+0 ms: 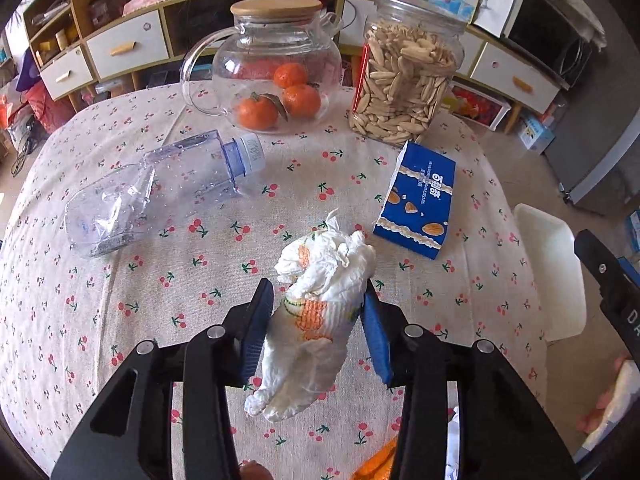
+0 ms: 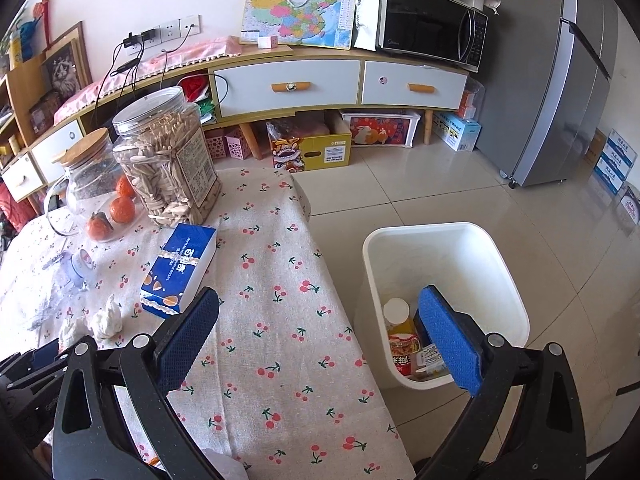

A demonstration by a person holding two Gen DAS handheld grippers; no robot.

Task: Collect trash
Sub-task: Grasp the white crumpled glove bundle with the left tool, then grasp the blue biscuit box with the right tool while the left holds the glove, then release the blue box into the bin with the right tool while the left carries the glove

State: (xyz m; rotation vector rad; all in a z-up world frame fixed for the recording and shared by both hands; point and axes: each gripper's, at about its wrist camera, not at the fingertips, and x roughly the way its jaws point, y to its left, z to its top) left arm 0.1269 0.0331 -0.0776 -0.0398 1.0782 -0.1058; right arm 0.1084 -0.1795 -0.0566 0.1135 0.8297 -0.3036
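Note:
A crumpled white tissue (image 1: pixel 320 300) with an orange print sits between the blue pads of my left gripper (image 1: pixel 318 285), which is shut on it just above the cherry-print tablecloth (image 1: pixel 120 300). A crushed clear plastic bottle (image 1: pixel 160 192) lies to the left, and a blue biscuit box (image 1: pixel 420 204) to the right. My right gripper (image 2: pixel 318 294) stands open and empty over the table's right edge. Beside it on the floor is the white bin (image 2: pixel 440 236), with a bottle and wrappers inside. The right wrist view also shows the tissue (image 2: pixel 108 318) and the box (image 2: pixel 180 272).
At the back of the table stand a glass teapot (image 1: pixel 276 68) holding oranges and a clear jar (image 1: pixel 404 76) of seeds. Beyond are a low sideboard (image 2: pixel 320 84) with a microwave (image 2: pixel 432 28), boxes on the tiled floor, and a grey fridge (image 2: pixel 560 80).

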